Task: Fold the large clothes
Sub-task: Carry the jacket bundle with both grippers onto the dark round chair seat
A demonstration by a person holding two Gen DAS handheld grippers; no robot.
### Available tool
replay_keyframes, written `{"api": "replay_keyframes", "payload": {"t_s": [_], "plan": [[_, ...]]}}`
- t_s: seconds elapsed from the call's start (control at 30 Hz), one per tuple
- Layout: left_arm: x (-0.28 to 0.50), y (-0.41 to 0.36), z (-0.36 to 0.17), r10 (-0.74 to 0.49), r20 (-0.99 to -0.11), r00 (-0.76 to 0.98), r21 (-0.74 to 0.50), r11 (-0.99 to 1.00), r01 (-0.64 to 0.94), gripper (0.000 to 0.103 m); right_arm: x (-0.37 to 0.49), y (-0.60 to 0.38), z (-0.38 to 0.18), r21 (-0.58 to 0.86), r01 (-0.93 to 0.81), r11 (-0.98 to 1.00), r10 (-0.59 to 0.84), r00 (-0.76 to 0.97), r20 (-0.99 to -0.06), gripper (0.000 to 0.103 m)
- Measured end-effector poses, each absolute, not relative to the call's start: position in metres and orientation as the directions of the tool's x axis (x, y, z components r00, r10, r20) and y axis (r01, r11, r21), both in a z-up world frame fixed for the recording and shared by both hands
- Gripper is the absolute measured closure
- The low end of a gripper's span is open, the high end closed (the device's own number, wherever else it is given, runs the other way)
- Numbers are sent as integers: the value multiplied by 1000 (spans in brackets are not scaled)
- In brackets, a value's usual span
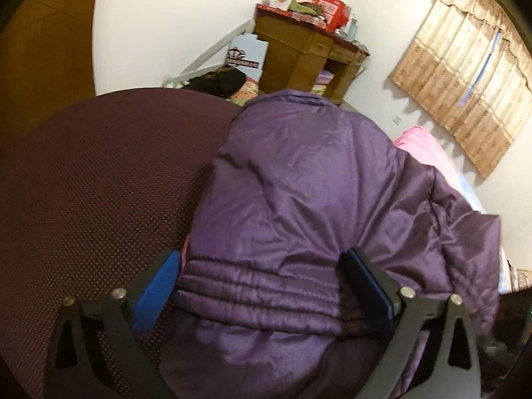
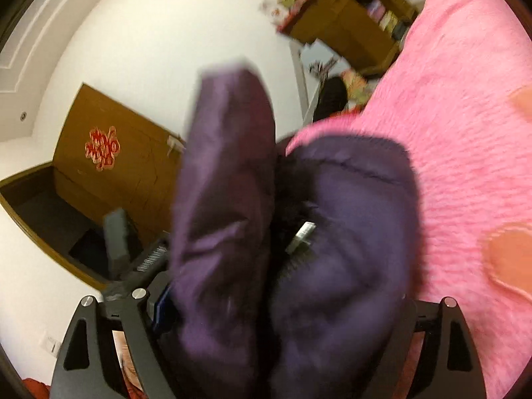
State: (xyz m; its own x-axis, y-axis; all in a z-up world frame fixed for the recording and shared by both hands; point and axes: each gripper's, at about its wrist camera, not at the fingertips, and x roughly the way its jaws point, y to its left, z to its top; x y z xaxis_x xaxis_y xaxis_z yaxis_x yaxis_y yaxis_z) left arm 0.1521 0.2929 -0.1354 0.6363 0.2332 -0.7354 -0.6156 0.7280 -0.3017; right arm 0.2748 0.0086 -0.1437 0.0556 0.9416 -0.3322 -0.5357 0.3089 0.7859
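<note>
Item: quilted purple padded jacket [image 1: 299, 206], laid on dark maroon dotted bedspread [image 1: 99, 183]. Left tongs [image 1: 262, 286] were spread wide astride its hem; right tongs' [image 2: 282, 312] grip was obscured by bunched fabric. Layers should be smoothed flat before creasing.

Purple jacket [image 1: 299, 183], pink blanket [image 2: 465, 116], maroon dotted bedspread [image 1: 99, 173]

Wooden desk [image 1: 299, 56] with red boxes [image 1: 332, 8], beige curtain [image 1: 465, 76], brown door [image 1: 43, 50], pink blanket [image 2: 465, 116].
</note>
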Motion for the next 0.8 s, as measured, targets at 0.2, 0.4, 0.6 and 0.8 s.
{"api": "replay_keyframes", "payload": {"t_s": [0.2, 0.4, 0.6, 0.8], "plan": [[158, 289, -134, 300, -748, 593, -235, 715, -658, 0, 246, -24, -108, 646, -626, 437, 894, 227, -385, 16], [162, 276, -129, 419, -731, 538, -95, 719, -689, 0, 226, -10, -81, 534, -697, 479, 868, 284, -408, 16], [159, 278, -131, 414, -730, 544, -108, 716, -690, 0, 268, 25, -126, 644, -588, 490, 860, 203, -469, 16], [150, 279, -130, 424, -718, 552, -131, 696, -706, 0, 265, 85, -146, 649, -658, 382, 882, 52, -468, 56]]}}
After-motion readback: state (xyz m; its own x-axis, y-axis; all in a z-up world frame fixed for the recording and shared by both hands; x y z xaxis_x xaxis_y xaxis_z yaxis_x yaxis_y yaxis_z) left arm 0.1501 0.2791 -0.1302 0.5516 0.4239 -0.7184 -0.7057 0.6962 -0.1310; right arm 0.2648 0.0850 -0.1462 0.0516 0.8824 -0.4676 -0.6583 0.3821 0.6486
